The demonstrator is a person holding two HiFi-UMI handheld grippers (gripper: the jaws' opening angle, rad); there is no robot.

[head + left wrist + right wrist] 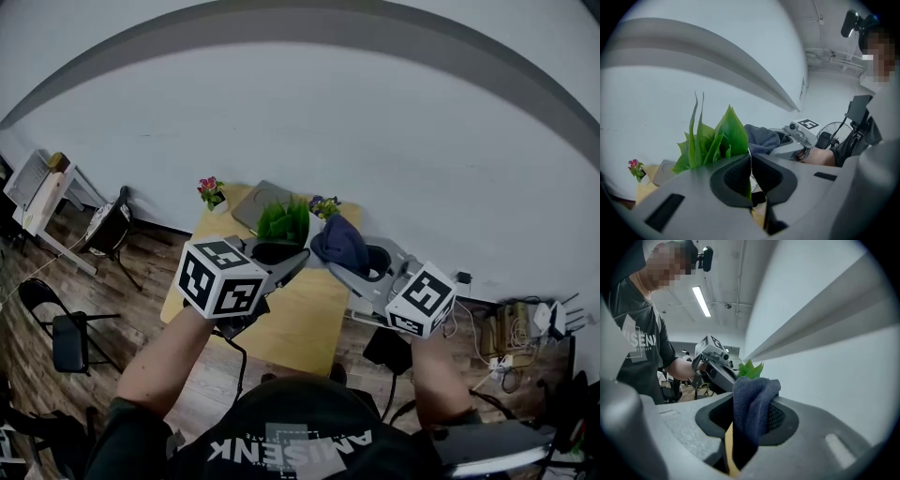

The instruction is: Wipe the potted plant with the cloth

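Plant (283,223) is at 12 o'clock on the bench (309,323), near the far edge, with the wall (394,141) close behind. Left tongs (300,260) are clenched on a leaf (736,136). Right tongs (330,267) grip the blue cloth (339,242) at the plant's 3 o'clock. A pink flower pot (212,193) sits at 10 o'clock and a purple flower pot (324,206) at 1. Open bench top runs toward 6.

Head camera stares steeply down onto the worktop (300,323); each gripper camera rides close behind its fingers (733,180), all three sharing the plant (284,223).
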